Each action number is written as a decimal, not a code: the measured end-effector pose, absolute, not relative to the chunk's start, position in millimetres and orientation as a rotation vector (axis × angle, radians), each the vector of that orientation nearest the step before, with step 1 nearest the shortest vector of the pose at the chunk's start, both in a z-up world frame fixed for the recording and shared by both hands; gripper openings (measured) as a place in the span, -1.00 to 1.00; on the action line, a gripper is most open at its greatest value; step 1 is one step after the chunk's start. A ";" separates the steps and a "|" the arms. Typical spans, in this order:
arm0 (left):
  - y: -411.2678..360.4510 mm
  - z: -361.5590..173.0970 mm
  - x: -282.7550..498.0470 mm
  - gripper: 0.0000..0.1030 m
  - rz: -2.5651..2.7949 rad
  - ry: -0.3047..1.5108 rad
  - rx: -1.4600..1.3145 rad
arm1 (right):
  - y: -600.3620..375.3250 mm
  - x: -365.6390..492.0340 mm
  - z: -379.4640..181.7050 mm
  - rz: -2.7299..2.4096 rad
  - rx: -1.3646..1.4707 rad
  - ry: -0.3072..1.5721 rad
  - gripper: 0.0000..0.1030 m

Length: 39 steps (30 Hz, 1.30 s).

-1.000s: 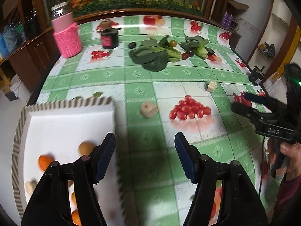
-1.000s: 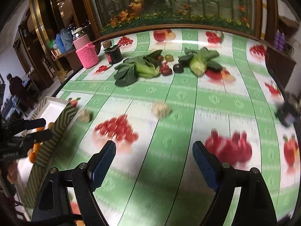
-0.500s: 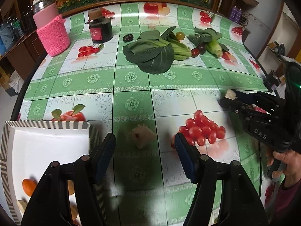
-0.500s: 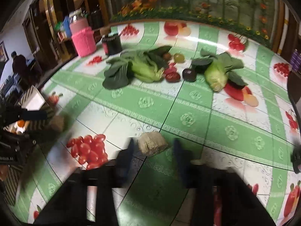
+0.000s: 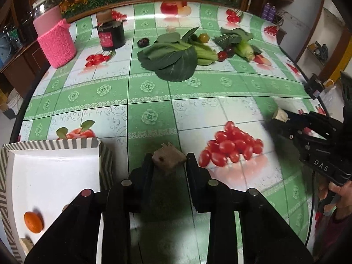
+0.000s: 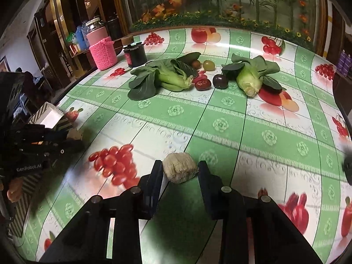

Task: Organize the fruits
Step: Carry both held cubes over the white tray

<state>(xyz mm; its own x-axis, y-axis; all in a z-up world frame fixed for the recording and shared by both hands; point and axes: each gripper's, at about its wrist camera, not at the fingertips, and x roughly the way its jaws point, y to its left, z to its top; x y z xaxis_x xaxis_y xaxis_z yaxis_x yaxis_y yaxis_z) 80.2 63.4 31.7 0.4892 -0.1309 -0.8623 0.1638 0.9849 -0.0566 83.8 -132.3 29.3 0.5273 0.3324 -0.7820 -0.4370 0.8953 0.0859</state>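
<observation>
My left claw [image 5: 169, 160] has just closed on a brownish lump [image 5: 168, 158] (beside the striped tray [image 5: 55, 151]), my right claw [image 6: 180, 170] grips a pale lump [image 6: 180, 170] on the bench [image 6: 220, 114].

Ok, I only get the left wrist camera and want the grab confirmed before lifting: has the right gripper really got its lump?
Observer: Yes. The right gripper has just been closing, and it is shut on the pale lump, a pad on each side.
Operator: Good. Is anything hidden behind the big leaves?
Observer: A small brown fruit lies right beside the green one, tucked against the leaves.
</observation>
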 end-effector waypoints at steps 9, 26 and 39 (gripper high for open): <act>75.3 56.3 34.1 -0.48 -0.192 0.993 0.029 | -124.0 40.8 46.7 0.476 -0.095 0.874 -0.35; 129.4 66.5 -37.3 -0.47 -0.083 0.930 0.039 | -53.0 -36.1 71.0 0.589 -0.092 0.828 -0.36; 175.7 67.0 -64.6 -0.47 -0.011 0.912 0.007 | 14.5 -66.0 76.1 0.703 -0.143 0.818 -0.36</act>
